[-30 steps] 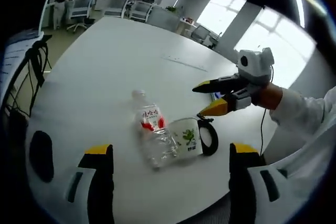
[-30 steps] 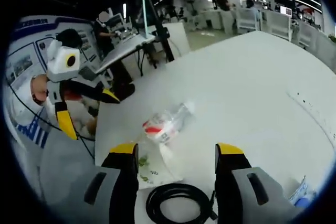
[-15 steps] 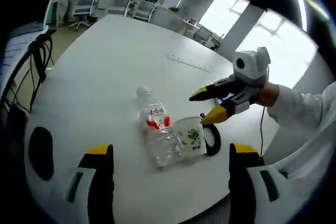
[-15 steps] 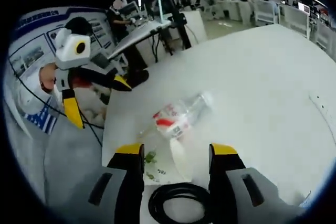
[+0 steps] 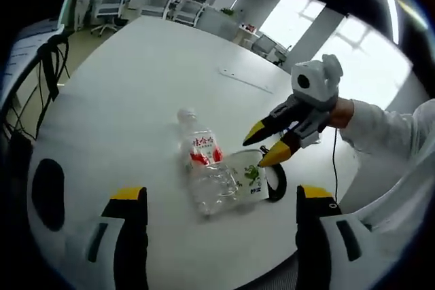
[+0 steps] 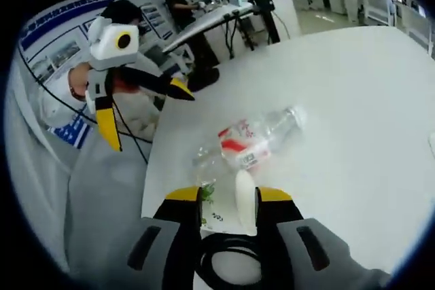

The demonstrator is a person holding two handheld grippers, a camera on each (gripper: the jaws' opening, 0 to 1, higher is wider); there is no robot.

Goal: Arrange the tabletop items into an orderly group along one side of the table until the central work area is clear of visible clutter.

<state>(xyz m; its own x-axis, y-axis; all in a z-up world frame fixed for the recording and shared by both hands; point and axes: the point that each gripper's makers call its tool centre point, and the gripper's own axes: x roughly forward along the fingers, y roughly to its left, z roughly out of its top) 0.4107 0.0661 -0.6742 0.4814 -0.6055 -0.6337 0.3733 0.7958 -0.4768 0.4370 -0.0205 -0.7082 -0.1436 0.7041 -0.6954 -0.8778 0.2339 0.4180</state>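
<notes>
A crushed clear bottle [image 5: 202, 168] with a red and white label lies on its side on the white table [image 5: 136, 86]. A white mug [image 5: 246, 178] with a green print lies against it, and a black cable coil [image 5: 277, 183] sits just beyond the mug. My right gripper [image 5: 261, 147] comes down over the mug. In the right gripper view it [image 6: 228, 196] is open but narrowed, with the mug [image 6: 242, 198] between its jaws, the coil [image 6: 231, 263] below and the bottle [image 6: 248, 144] ahead. My left gripper [image 5: 221, 195] stands wide open, short of the bottle, and hangs open [image 6: 146, 117] off the table's edge.
A black oval object [image 5: 46, 195] lies near the table's left edge, with cables [image 5: 49, 66] hanging beside it. A thin strip [image 5: 245, 81] is set into the far tabletop. Office chairs [image 5: 109, 8] and desks [image 6: 211, 18] stand beyond. The person's white sleeve [image 5: 387, 140] reaches in from the right.
My right gripper has moved down onto the mug and its jaws have narrowed around it. The left gripper has stayed wide open and has barely moved.
</notes>
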